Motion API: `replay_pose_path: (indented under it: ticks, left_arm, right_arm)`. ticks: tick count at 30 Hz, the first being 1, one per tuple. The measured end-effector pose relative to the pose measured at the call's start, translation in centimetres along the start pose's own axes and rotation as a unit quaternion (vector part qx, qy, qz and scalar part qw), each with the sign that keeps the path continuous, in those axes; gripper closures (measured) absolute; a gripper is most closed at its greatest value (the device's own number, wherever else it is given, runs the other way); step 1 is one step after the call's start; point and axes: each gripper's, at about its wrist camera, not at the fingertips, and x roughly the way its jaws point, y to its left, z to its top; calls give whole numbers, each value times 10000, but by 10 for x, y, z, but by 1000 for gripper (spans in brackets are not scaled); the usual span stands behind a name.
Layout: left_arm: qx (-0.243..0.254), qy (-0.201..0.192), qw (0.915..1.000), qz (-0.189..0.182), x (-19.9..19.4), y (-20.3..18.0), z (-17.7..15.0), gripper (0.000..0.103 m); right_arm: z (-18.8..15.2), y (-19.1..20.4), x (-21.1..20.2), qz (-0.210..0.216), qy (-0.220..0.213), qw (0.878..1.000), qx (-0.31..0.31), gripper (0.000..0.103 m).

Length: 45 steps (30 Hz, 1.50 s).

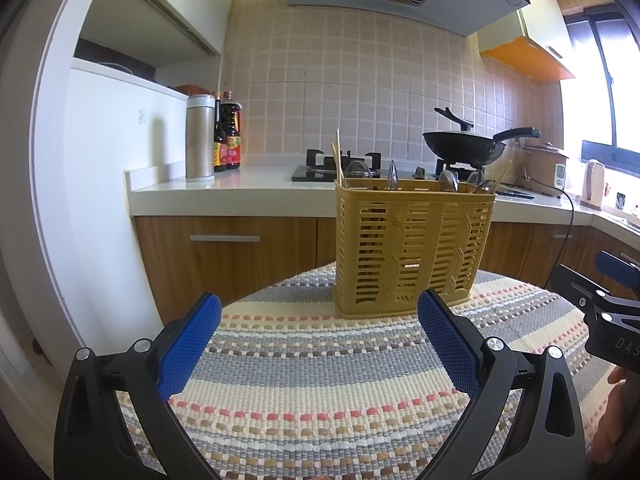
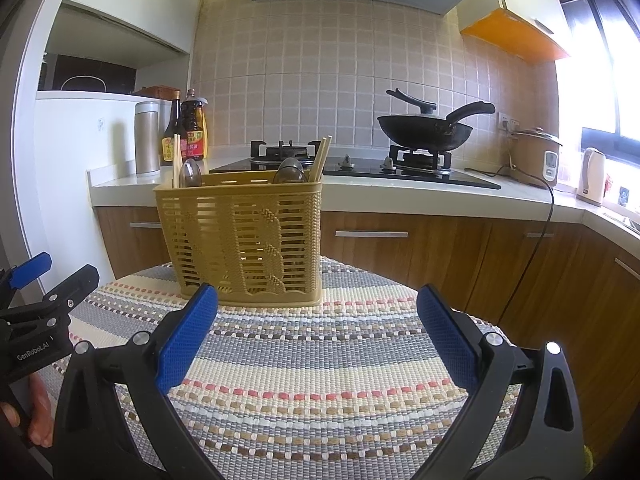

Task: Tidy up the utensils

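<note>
A yellow slotted utensil basket stands upright at the far edge of a striped woven mat. Spoons and wooden chopsticks stick up out of it. My left gripper hovers over the mat just short of the basket, open, nothing between its blue pads. My right gripper is open and empty too, with the basket ahead and to its left. Each gripper shows at the edge of the other's view.
Behind the mat runs a white counter with wooden cabinets below, a gas hob, a black wok, a steel flask, sauce bottles, a rice cooker and a kettle. A hand shows lower left.
</note>
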Motion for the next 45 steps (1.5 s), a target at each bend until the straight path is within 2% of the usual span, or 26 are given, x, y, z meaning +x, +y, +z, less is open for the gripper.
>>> replay_pose_path:
  ticks: [45]
  left_arm:
    - [8, 33, 10000, -24, 1, 0, 0, 8]
  right_arm:
    - [0, -3, 2, -5, 38, 10000, 9, 8]
